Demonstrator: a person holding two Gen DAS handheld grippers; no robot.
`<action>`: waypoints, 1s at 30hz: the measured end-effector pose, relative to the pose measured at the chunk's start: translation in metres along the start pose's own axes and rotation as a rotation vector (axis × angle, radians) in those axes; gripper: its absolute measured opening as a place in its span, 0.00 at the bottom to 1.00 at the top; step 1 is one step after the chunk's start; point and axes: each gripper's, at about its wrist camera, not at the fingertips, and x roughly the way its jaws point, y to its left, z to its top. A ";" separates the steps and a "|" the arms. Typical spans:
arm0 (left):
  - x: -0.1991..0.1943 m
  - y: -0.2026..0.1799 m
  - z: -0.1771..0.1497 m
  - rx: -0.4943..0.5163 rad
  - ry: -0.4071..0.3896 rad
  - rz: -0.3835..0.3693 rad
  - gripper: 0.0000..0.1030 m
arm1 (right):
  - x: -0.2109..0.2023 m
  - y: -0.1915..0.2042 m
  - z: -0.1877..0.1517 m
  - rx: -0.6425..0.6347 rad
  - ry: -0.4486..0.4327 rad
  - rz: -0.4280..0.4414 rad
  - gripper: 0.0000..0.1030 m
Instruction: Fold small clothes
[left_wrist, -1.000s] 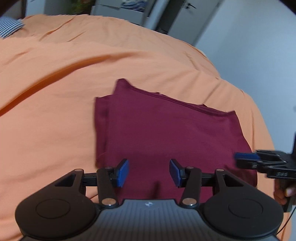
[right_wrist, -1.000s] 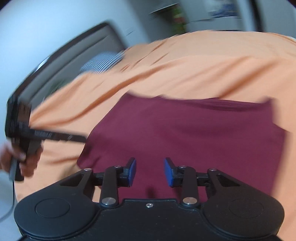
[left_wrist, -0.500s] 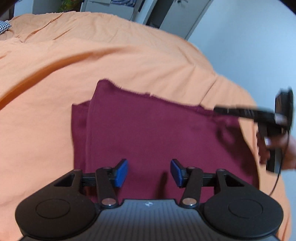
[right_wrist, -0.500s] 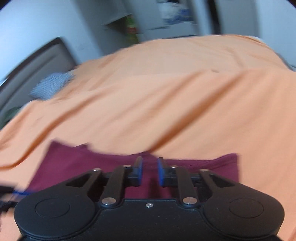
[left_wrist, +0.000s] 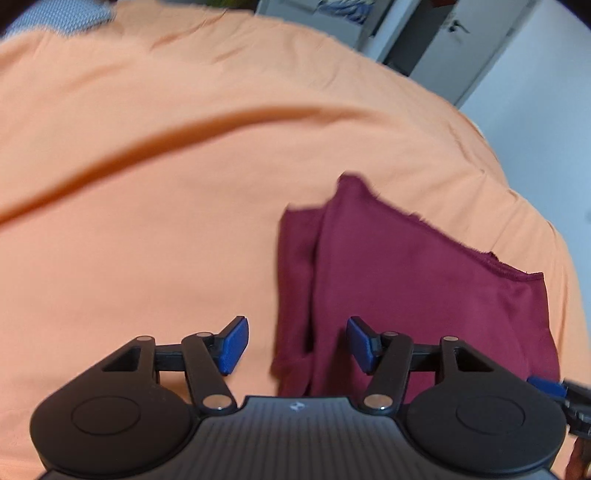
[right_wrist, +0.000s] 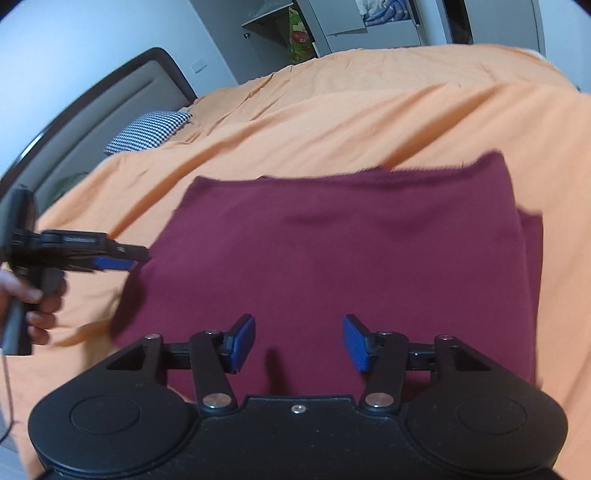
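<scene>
Maroon cloth (right_wrist: 332, 258) is seen lying folded on a bed covered by an orange sheet (right_wrist: 332, 122). From the right wrist view it forms a roughly rectangular block, flat and smooth across the middle, with a slightly frayed far edge. Along its right side a lower layer is exposed, sticking out past the top layer as a narrow strip. In the left wrist view the same cloth (left_wrist: 406, 288) is shown to the right of centre, with that offset layer appearing as a darker band along its left edge and a thin seam visible at its far right corner. The fabric is plain, without print or pattern, and parts of its outline are blurred.

The left tongs (left_wrist: 297, 345) are held wide, nothing between the blue pads, which are placed over the near left edge of the cloth; whether they touch it cannot be told. In the right wrist view the left tongs (right_wrist: 122, 260) are seen from the side, gripped by a hand (right_wrist: 33, 306), their tips just beside the cloth's left edge. The right tongs (right_wrist: 299, 343) are also spread wide and empty, positioned over the near part of the cloth. Only a blue tip of the right tongs (left_wrist: 546, 387) is caught at the right border of the left wrist view.

A checked pillow (right_wrist: 151, 131) is seen near the headboard (right_wrist: 110, 107), well apart from the cloth.
</scene>
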 end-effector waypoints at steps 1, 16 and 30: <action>0.001 0.004 -0.002 -0.014 0.005 -0.019 0.62 | -0.004 0.001 -0.004 0.023 -0.004 0.005 0.54; 0.032 0.042 0.001 -0.251 0.060 -0.276 0.52 | -0.017 0.023 -0.005 0.126 -0.029 0.045 0.54; 0.036 0.025 0.005 -0.167 0.081 -0.254 0.53 | -0.010 0.027 -0.004 0.132 -0.005 0.061 0.54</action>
